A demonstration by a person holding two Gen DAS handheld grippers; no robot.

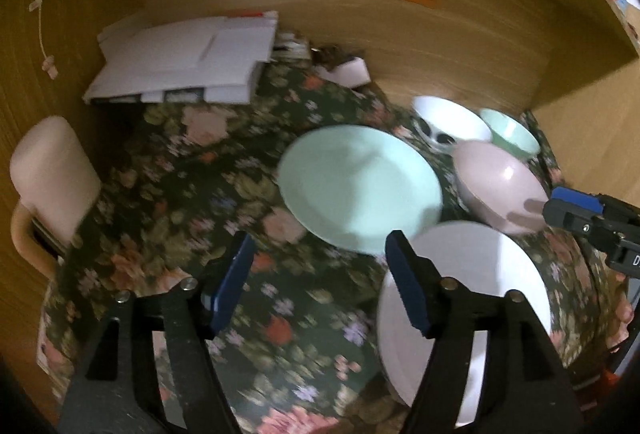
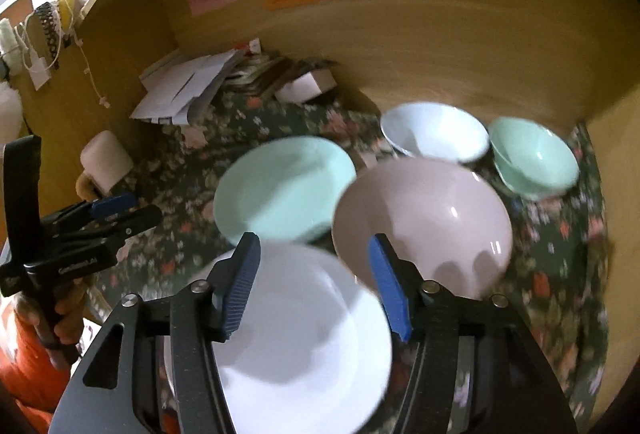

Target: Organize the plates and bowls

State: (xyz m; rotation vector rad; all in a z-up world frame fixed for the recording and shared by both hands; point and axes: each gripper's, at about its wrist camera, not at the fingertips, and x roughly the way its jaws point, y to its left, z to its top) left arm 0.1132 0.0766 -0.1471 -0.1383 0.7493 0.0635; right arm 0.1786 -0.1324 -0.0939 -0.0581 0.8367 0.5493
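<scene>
A: Both claws, left gripper [image 1: 320,274] and right gripper [image 2: 316,282], gape wide, empty?

B: Yes. The round white ceramic plate [image 2: 304,334] sits just below the right one, touching the glossy pink bowl [image 2: 424,218]; a careless grab could knock them together.

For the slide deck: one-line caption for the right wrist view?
Open right claw hovers over white plate, with mint plate, pink bowl, white bowl, mint bowl beyond.

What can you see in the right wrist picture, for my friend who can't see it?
The open right gripper hovers over a white plate on a flowery tablecloth. Behind it sit a mint plate, a pink bowl, a white bowl and a mint bowl.
</scene>
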